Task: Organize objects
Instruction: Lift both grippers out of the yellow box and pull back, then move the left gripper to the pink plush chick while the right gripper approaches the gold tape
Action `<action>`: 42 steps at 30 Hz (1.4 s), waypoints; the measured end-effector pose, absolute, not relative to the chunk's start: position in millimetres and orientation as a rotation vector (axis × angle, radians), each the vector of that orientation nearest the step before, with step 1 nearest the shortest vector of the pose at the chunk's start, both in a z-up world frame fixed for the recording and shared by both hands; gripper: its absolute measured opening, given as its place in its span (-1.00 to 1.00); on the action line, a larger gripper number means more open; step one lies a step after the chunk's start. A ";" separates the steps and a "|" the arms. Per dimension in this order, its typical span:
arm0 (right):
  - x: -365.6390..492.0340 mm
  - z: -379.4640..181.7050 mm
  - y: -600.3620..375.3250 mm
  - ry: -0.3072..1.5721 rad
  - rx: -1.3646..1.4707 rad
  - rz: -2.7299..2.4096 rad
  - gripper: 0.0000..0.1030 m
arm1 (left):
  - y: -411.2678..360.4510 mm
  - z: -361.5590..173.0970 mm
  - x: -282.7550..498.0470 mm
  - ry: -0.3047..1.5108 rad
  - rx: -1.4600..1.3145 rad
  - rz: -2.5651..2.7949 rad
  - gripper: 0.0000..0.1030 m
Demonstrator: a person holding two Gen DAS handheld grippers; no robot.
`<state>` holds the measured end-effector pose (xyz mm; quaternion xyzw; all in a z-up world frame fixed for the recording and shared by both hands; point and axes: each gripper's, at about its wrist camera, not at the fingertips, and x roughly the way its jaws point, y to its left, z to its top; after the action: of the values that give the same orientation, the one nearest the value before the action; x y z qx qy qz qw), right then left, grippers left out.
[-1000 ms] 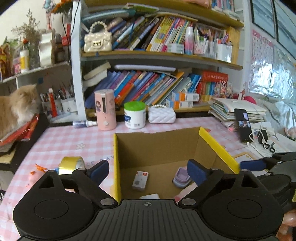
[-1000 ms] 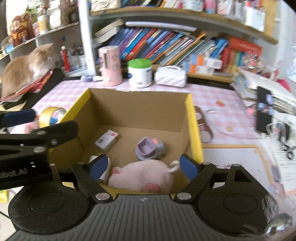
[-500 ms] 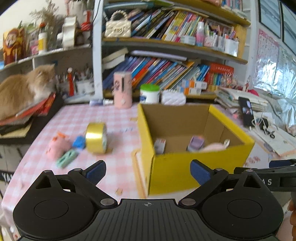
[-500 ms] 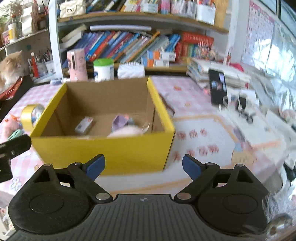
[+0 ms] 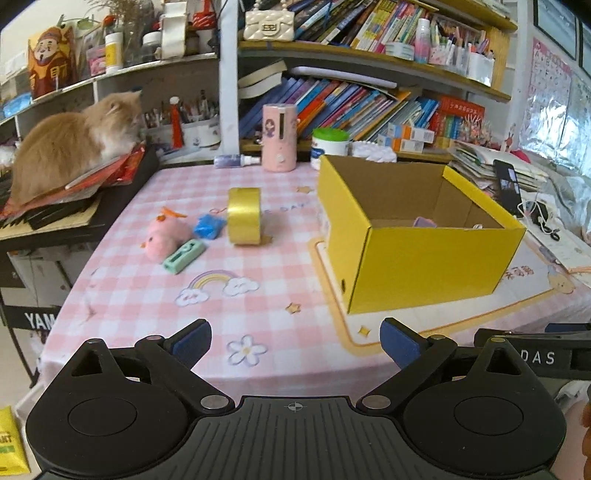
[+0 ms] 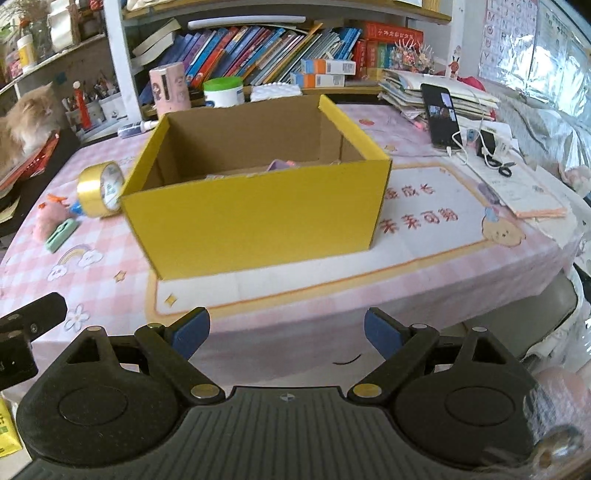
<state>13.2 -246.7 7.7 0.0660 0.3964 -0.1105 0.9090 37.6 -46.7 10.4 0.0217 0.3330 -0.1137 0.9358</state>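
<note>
Hovering near yellow box, both claws open, empty.

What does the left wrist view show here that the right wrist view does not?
Only the left wrist view shows the cream handbag on the upper shelf, the blue item by the pink plush in full, and the whole cat. Only the right wrist view shows the scissors, the red lettering on the mat and the tape's printed core. Both show the yellow box, gold tape roll, green case and phone; each view's own gripper, left gripper and right gripper, is open and empty.
</note>
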 end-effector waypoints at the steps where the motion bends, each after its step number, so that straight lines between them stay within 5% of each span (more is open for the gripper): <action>1: 10.5 7.6 -242.6 0.819 0.135 -0.225 0.76 | -43.3 10.2 35.5 0.686 0.044 -0.228 0.93; 42: -9.1 16.8 -126.3 0.775 0.068 -0.052 0.72 | 58.0 12.5 4.7 0.681 -0.001 -0.138 1.00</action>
<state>-9.1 -126.3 16.8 0.0331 0.3776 -0.0253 0.9250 4.7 58.0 12.5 -0.0006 0.3338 -0.0677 0.9402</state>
